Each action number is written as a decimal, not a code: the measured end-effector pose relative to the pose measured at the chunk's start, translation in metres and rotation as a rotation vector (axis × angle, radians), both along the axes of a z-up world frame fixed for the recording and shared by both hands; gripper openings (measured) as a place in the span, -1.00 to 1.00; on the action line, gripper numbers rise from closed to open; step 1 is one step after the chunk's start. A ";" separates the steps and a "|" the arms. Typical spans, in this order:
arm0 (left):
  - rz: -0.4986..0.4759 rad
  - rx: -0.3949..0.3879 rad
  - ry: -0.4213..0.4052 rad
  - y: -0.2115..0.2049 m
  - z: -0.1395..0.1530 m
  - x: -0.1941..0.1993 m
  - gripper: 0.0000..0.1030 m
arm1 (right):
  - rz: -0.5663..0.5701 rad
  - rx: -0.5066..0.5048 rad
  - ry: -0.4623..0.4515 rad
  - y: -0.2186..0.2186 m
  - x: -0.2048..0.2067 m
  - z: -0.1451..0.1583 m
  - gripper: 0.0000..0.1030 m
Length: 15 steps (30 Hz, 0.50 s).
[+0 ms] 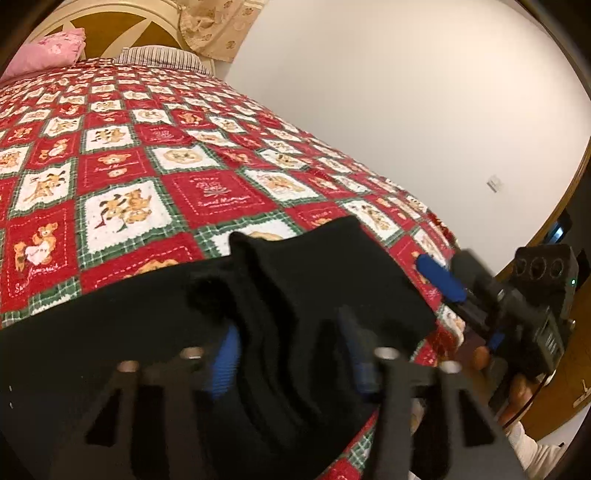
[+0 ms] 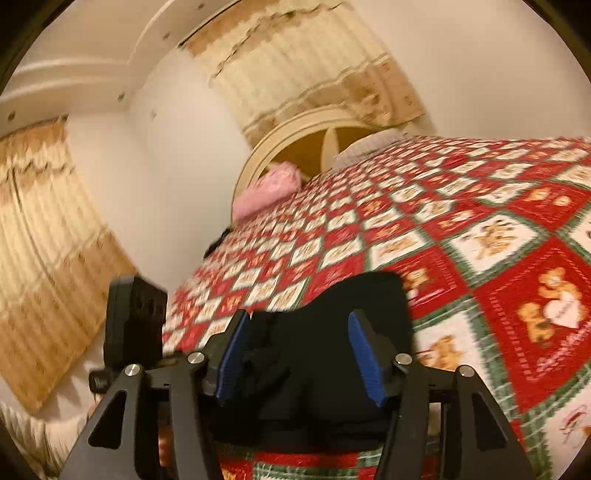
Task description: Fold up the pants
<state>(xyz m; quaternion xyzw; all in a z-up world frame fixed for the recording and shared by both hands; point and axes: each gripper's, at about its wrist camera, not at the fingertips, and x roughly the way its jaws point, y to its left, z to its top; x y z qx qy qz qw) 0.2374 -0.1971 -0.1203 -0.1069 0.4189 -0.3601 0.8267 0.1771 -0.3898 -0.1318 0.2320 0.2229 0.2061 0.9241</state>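
Black pants lie bunched on the red, white and green teddy-bear quilt at the near edge of the bed. In the left wrist view my left gripper is open, its blue-padded fingers on either side of a fold of the pants. In the right wrist view my right gripper is open with the pants between its blue pads. The right gripper also shows in the left wrist view beside the pants' right edge.
A pink pillow and a striped pillow lie at the headboard. A white wall runs along the bed's right side. Curtains hang left of the bed.
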 end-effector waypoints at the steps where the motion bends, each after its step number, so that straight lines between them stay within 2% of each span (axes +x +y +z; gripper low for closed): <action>1: 0.001 -0.005 0.008 0.001 -0.001 0.002 -0.56 | -0.021 0.021 -0.007 -0.007 -0.001 0.000 0.14; 2: 0.006 -0.014 0.020 0.004 -0.001 0.004 -0.71 | -0.037 0.033 -0.012 -0.011 -0.001 0.001 0.15; 7: 0.017 -0.033 0.016 0.011 0.006 0.000 -0.75 | -0.093 0.064 -0.016 -0.023 -0.003 -0.002 0.23; 15: 0.053 -0.038 -0.015 0.051 0.030 -0.012 -0.75 | -0.085 0.037 -0.031 -0.017 -0.005 -0.002 0.24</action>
